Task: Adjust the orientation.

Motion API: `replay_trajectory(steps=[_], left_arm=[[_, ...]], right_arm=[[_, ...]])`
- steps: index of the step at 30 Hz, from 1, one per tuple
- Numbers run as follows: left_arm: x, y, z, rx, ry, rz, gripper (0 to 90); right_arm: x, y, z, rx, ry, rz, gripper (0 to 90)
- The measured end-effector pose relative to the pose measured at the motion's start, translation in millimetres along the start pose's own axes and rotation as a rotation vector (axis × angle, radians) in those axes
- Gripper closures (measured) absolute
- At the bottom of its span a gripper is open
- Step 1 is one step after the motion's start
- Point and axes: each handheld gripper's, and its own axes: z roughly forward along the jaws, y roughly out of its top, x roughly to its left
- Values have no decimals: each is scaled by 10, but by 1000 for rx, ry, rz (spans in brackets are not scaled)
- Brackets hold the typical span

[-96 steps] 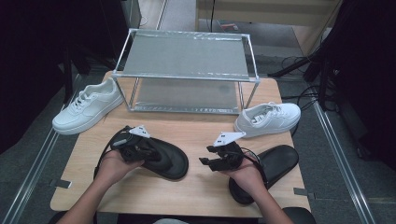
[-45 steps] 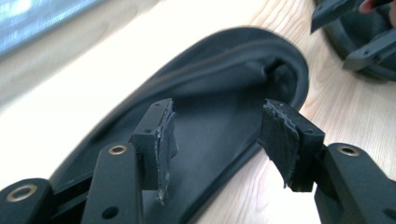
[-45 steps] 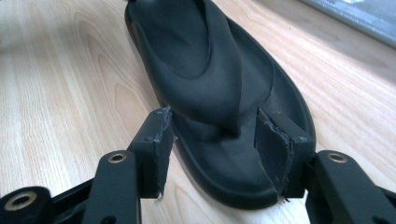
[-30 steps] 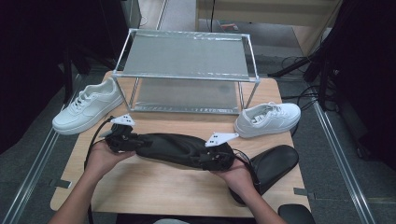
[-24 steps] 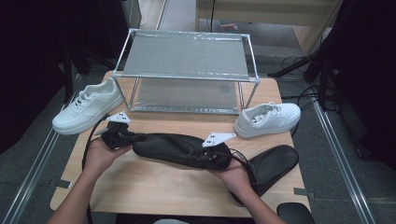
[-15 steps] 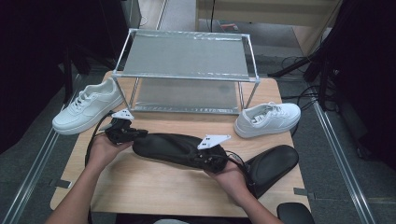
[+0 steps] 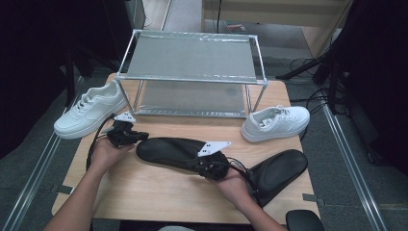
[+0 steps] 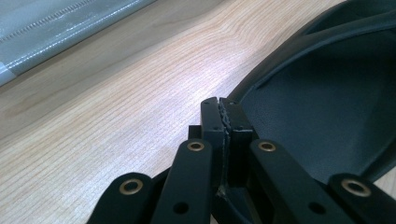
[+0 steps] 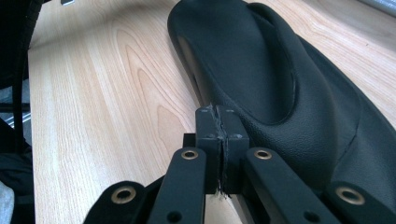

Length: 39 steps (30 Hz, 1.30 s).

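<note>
A black slipper lies flat on the wooden table, toe end to the left. My left gripper sits at its left end. In the left gripper view its jaws are pressed together with nothing between them, and the slipper's rim lies just to their right. My right gripper rests at the slipper's right end. It too is shut and empty, with the slipper's upper just ahead and to the right.
A second black slipper lies at the right front. One white sneaker stands at the left and another at the right. A two-level metal rack takes up the back of the table.
A second ago both grippers were at the slipper's ends with it stretched between them. Now it lies on the table, both pairs of jaws are shut beside it, and the left hand has sunk slightly.
</note>
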Motion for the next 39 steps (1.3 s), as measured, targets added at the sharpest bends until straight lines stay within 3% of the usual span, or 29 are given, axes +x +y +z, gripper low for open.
replay_trajectory(steps=[10,14,22,35,39], left_arm=[[-16,5,25,1,34,27,896],[49,-13,68,-7,14,-4,896],[36,-50,54,-15,3,-22,900],[-179,-179,-52,38,-39,-7,900],[-244,-200,-75,59,-50,4,900]], right_arm=[[-23,2,37,8,-7,5,899],[-24,0,50,13,-8,4,899],[-52,1,37,16,-10,13,900],[-190,5,-24,15,-35,48,895],[-252,2,-43,15,-12,85,891]])
